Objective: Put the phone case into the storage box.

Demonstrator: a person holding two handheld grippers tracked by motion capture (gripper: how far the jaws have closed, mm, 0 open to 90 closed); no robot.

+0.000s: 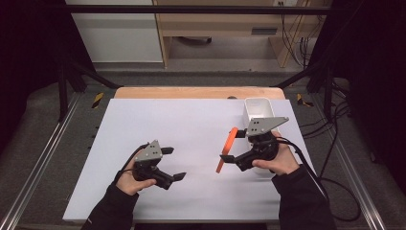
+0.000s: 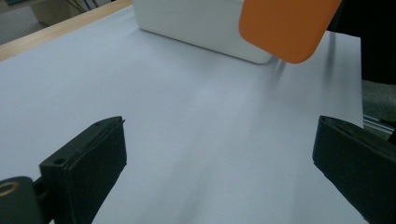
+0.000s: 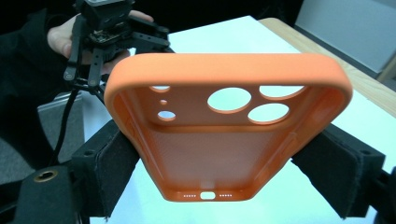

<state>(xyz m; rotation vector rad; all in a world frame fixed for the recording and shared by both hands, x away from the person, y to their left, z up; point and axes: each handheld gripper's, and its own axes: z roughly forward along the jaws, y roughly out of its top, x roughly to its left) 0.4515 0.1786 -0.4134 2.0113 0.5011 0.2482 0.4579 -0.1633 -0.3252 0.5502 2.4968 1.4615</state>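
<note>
The right claw (image 3: 224, 154) clenches the orange phone case (image 3: 224, 135) by its sides; left claw (image 1: 170, 165) released.

A table (image 1: 143, 92) with a light wooden top is standing on the grey floor (image 1: 43, 139), its wood showing along the far edge. A white sheet (image 1: 191, 143) is lying flat on it, covering nearly the whole top and reaching the near edge. A white bin (image 1: 256, 109) is sitting on the sheet at the far right corner, its open top facing up. In the left gripper view the bin (image 2: 196, 23) is resting on the sheet (image 2: 187, 116), with the wooden edge (image 2: 56, 30) running behind.
</note>
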